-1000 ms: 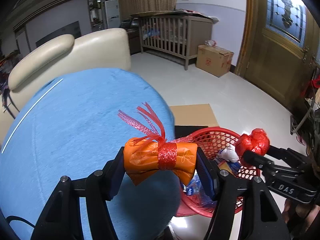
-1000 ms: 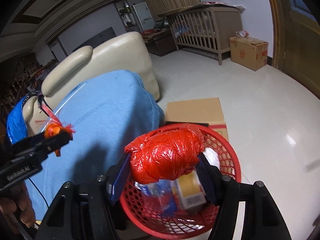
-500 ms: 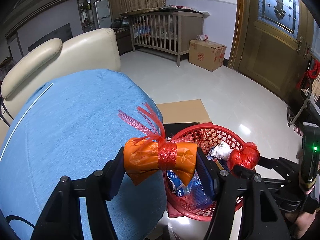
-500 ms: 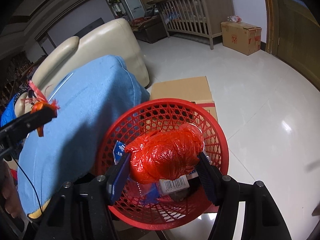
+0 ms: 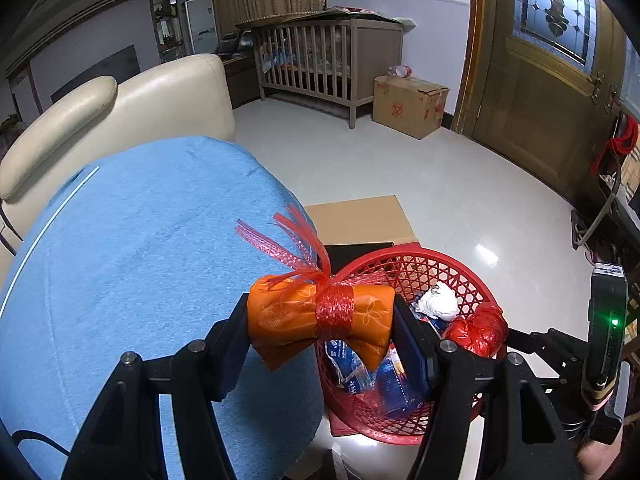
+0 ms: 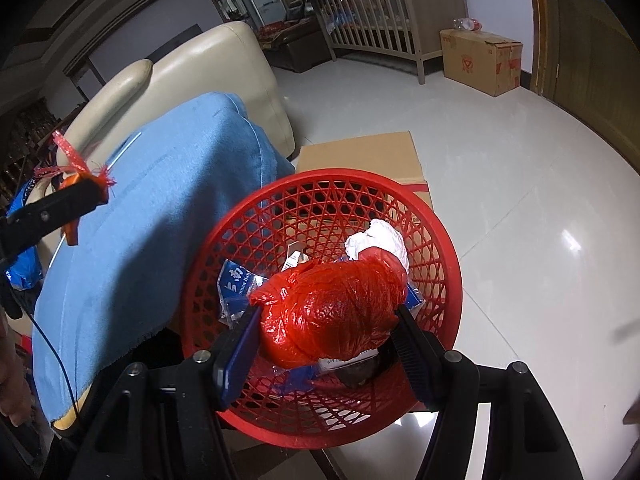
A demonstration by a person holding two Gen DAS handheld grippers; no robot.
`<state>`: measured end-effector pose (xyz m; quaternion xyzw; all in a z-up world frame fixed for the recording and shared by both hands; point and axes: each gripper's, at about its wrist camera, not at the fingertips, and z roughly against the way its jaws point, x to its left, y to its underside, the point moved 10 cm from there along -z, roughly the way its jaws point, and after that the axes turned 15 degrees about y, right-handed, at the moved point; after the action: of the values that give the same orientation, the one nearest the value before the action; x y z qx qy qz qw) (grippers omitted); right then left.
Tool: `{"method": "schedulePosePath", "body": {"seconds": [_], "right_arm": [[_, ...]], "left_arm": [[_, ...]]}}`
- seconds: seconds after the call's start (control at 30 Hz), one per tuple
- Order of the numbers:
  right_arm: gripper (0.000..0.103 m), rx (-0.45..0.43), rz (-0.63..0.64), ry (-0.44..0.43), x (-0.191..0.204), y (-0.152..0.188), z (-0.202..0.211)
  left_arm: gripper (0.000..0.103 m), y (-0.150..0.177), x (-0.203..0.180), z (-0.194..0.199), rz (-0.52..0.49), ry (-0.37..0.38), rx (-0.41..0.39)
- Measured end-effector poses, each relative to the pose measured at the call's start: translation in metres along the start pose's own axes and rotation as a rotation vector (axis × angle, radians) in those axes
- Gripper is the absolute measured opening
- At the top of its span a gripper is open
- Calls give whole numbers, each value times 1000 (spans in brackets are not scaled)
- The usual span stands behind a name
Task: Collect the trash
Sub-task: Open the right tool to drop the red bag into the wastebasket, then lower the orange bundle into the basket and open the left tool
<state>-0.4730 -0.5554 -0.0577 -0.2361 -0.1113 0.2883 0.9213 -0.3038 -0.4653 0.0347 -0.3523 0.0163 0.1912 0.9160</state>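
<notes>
My left gripper [image 5: 320,320] is shut on an orange bag tied with red ribbon [image 5: 316,320], held above the edge of the blue cloth [image 5: 132,264] next to the red basket [image 5: 472,280]. My right gripper [image 6: 328,320] is shut on a crumpled red plastic bag [image 6: 332,312], held inside the red basket's mouth [image 6: 448,240] above the trash in it. The basket holds white crumpled paper [image 6: 380,240], blue wrappers [image 6: 236,284] and a carton. The red bag also shows in the left wrist view [image 5: 476,328].
The basket stands on a cardboard box [image 6: 360,156] on the white tiled floor [image 6: 520,160]. A cream sofa [image 5: 120,108] lies behind the blue cloth. A wooden crib [image 5: 320,64], a cardboard box [image 5: 408,104] and a wooden door [image 5: 540,92] stand further off.
My right gripper has moved down with the red bag, from above the basket rim into the basket's mouth. My left gripper has shifted toward the basket with the orange bag.
</notes>
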Motion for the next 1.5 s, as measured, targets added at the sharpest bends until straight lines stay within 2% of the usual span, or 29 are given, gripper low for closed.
{"method": "schedulePosePath", "body": {"seconds": [0.17,0.3,0.43,0.8,1.2,1.33,1.5], "right_arm": [[70,23,-8,5,-2,3,-5],[78,44,-30,4,-6,5,-9],[81,11,-68,-11,-13,-3,-1],[81,-83,-213,-25,-49,-33,29],[82,-105,-293,-46,-70,-39,36],[82,-120,-309,-60,-73,-42,41],[83,-138,-330,-82,-75,-46,47]], "left_arm": [[67,1,-2,-5,6,16,17],[67,3,-3,-9,7,24,31],[67,4,-7,-15,5,35,49],[67,7,-28,-44,-11,91,118],[67,10,-38,-77,-24,90,182],[68,16,-39,-92,-12,105,231],[73,25,-33,-100,5,88,267]]}}
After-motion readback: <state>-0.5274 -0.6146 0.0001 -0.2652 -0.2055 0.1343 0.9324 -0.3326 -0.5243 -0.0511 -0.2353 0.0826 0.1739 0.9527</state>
